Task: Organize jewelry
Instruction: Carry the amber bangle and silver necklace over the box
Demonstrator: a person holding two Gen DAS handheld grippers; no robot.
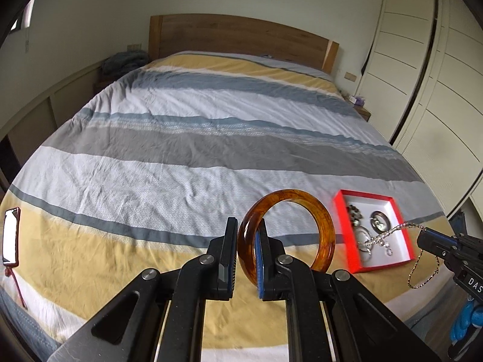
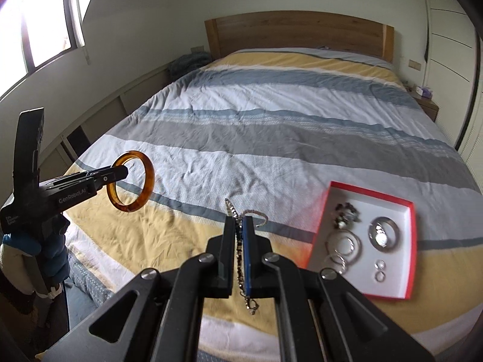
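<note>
Bedroom, striped bed (image 1: 193, 138) as work surface; landmark for all positions is the red box (image 1: 340, 211), which lies on the yellow band at the near end of the bed.

Left gripper (image 1: 248, 238): above the bed, left of the box and clear of it, narrowed onto an amber bangle (image 1: 320, 211). Only one side of the hoop sits between the pads; the rest hangs free toward the box.

Right gripper (image 2: 240, 226): near the box's left edge, closed on a silver chain (image 2: 241, 259). One chain end loops out ahead of the tips, the other dangles below the jaws.

Risks (judgement):
- Bangle looks smooth and hard, and is held on a small patch. A quick swing could pivot it or let it slip onto the bed.
- Loose chain ends could drape over the box wall or snag on pieces already inside, dragging them when the gripper lifts away.
- Both grippers heading for the box together could collide; one at a time seems safer.
- Box looks light; a nudge on its wall could shift it on the soft cover.

Box contents: dark beaded cluster (image 2: 345, 211) at far left, round silver piece (image 2: 384, 233) at far right, overlapping silver hoops (image 2: 344, 249) on the near left, two small rings (image 2: 380, 270) on the near right. White floor partly bare.
</note>
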